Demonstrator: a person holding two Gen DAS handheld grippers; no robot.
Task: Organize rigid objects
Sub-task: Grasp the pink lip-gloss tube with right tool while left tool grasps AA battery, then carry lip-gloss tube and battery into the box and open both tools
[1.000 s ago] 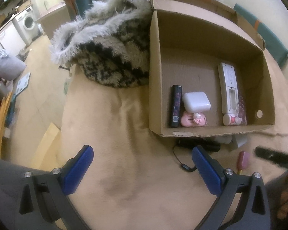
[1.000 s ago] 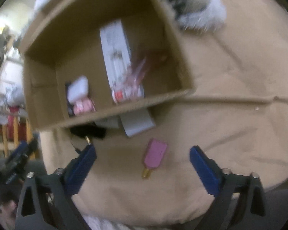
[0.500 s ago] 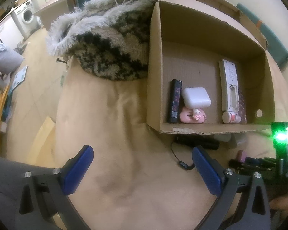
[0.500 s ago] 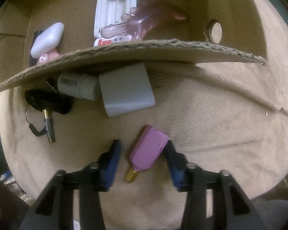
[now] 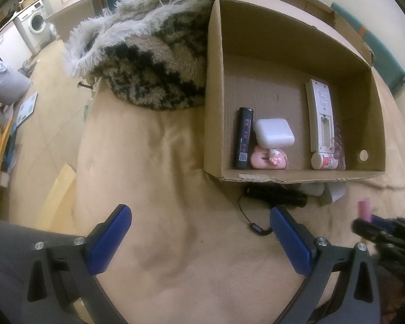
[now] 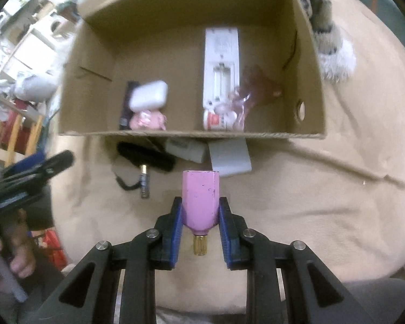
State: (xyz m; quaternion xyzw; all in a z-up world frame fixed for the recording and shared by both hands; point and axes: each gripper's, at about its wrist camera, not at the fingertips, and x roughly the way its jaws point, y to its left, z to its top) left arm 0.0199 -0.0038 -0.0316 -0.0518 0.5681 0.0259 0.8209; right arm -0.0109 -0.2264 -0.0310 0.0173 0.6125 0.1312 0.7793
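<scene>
1. In the right wrist view I see my right gripper clamped on the pink plug-shaped piece at lower centre; its long axis runs straight up the frame, flat end toward the cardboard box, brass tip toward the camera.
2. Half a second ago the piece lay tilted on the cover between parted pads; now the pads press its sides and it stands aligned with the fingers.
3. My left gripper stays spread wide over bare cover at the bottom of the left wrist view.
4. In that view the box holds a black battery, white case, pink figure and white remote.
5. Just beneath the box's near edge lie a black flashlight, AA battery and grey adapter.
6. The surface is a tan cover; a shaggy throw sits upper centre, a washing machine upper left.
</scene>
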